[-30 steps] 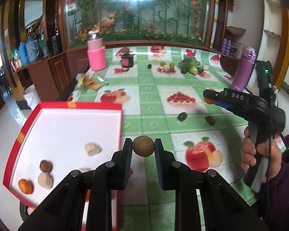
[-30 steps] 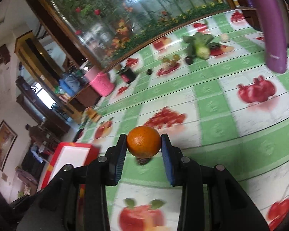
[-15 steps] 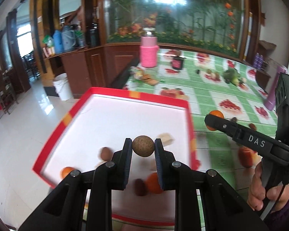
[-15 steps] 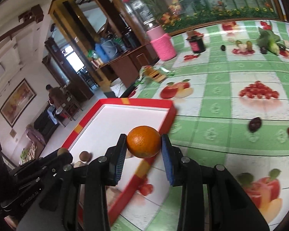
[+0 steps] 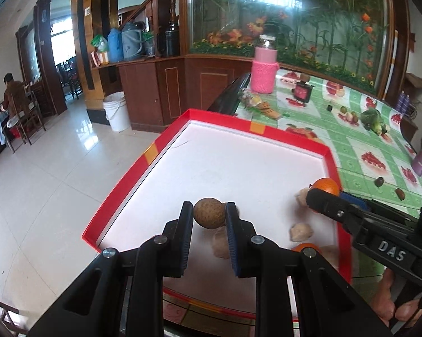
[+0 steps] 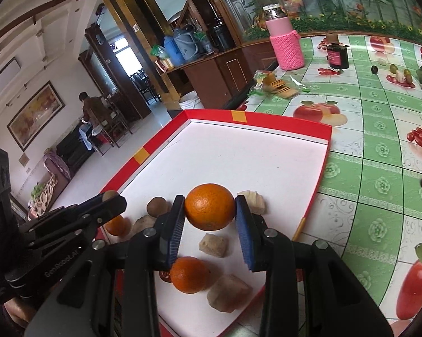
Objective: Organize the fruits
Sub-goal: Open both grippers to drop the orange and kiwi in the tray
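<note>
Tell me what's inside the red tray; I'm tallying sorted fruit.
In the red tray: two oranges, a brown round fruit and several pale chunks. The claws hide part of the near floor.

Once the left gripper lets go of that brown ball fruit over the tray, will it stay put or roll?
Likely rolls a bit: the brown fruit looks nearly spherical and the white floor of the tray is flat and smooth. The raised red rim should probably contain it. It seems firm, since the left gripper pads show no denting.
</note>
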`<state>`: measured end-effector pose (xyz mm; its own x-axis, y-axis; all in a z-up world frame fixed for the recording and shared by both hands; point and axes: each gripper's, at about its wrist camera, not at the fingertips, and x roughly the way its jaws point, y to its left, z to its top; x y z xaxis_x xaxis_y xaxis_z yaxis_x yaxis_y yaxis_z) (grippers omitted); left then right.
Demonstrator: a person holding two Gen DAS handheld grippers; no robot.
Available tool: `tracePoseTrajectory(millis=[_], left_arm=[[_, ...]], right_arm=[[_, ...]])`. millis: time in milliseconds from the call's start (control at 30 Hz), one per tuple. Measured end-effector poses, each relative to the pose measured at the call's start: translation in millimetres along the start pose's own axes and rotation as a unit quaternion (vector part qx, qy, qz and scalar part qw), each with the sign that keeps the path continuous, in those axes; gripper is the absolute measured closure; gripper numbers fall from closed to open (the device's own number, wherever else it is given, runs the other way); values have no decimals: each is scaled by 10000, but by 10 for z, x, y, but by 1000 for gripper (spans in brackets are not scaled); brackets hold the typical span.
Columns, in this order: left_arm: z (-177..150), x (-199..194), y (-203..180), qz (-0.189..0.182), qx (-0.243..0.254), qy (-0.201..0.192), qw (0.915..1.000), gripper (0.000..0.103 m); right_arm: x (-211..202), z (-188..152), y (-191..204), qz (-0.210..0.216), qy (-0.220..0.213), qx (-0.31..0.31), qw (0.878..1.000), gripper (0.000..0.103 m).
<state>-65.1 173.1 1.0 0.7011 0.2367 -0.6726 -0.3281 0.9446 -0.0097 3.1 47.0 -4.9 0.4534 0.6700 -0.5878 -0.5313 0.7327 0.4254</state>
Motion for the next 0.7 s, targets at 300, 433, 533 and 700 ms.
tracePoseTrajectory(millis=[300, 433, 533, 700], left_arm=[[-13, 117, 78, 54, -87, 136, 9999, 81], [-32, 175, 60, 74, -56, 227, 9997, 81], [-50, 206, 30, 74, -11, 271, 9996, 81], [-52, 212, 16, 104, 4, 284, 9995, 81]], right_arm=[[94, 1, -4, -5, 172, 46, 9998, 65], [123, 8, -16, 56, 243, 68, 9997, 65], [133, 1, -5, 107, 283, 39, 9995, 65], [116, -4, -1, 146, 263, -7, 9995, 65]])
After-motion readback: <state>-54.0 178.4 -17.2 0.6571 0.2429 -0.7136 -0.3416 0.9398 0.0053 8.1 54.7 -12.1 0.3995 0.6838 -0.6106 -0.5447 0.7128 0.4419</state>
